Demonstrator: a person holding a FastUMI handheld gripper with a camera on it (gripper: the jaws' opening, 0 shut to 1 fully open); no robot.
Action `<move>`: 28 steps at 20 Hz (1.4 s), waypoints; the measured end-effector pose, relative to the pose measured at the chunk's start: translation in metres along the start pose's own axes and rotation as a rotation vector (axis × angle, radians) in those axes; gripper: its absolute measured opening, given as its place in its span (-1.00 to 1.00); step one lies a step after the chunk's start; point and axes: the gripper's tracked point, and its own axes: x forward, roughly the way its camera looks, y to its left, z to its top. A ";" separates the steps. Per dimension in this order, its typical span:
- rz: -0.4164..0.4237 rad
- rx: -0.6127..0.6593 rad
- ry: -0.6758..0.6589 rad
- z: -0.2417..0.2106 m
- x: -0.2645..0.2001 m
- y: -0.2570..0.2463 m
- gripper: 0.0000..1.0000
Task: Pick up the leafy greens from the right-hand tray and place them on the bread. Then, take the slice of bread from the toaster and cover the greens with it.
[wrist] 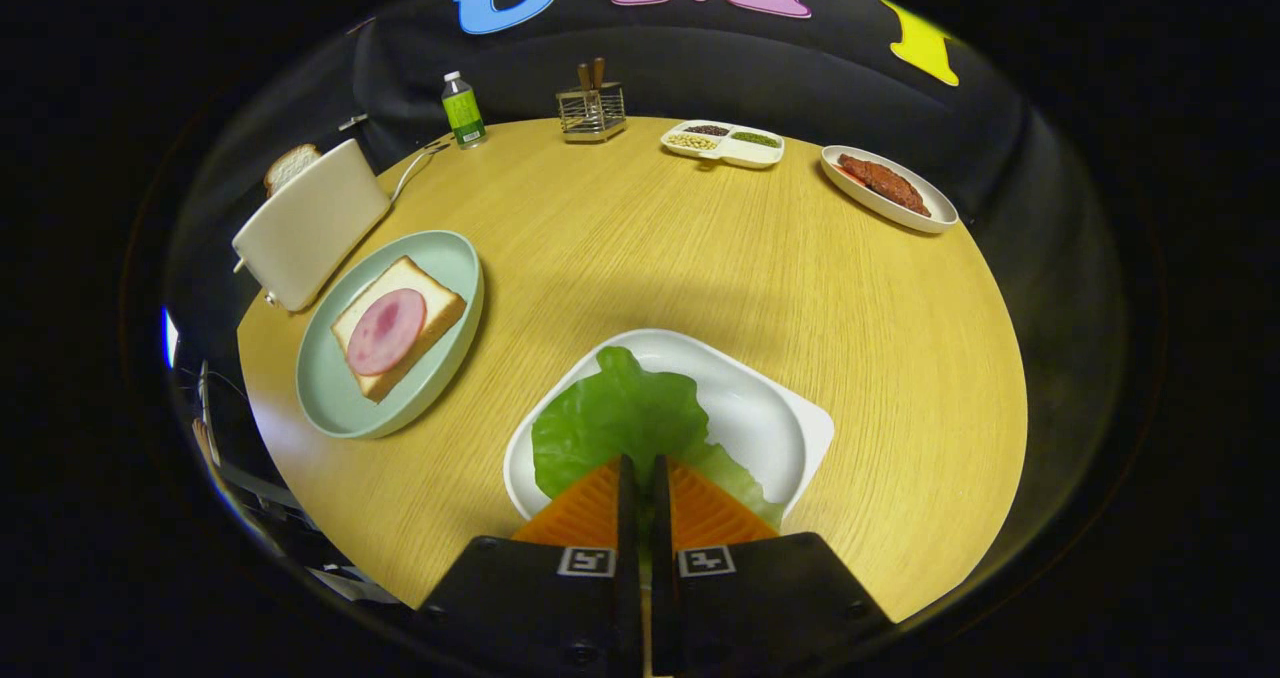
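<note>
The round wooden table [640, 258] serves as the landmark here. At its far left edge stands a pale toaster [310, 223], tipped by the lens, with a slice of bread [290, 166] poking up from its slot at the back. Just inward from the toaster, touching or nearly touching its base, sits a light green plate [330, 398] carrying a second bread slice [430, 298] topped with a round pink piece of ham [386, 331].

Along the table's back edge, moving rightward, there is a small bottle [463, 110] with a green label, then a wire rack [592, 113] holding two wooden-handled utensils, then a divided white dish [723, 144] with three kinds of small grains or beans (too small to name with confidence). Toward the back right edge rests an oval white plate [930, 213] bearing a reddish-brown piece of meat [885, 183].

At the table's near edge, in the middle, lies the white tray [770, 418], and on it the leafy greens [615, 418], spread over its left half. The gripper [642, 470] hangs over the tray's near side with its fingers [627, 488] drawn almost together, only a narrow slit between them. The near edge of the leaf runs into that slit, so the fingers seem to pinch it, though the contact itself is hard to see.
</note>
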 end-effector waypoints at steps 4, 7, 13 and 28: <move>0.015 0.013 0.012 0.002 -0.003 0.000 -0.86; -0.017 0.004 -0.010 0.018 -0.016 -0.003 -0.86; -0.042 0.114 -0.085 0.055 -0.060 0.010 -0.86; 0.124 0.053 -0.234 0.139 -0.094 0.158 -0.86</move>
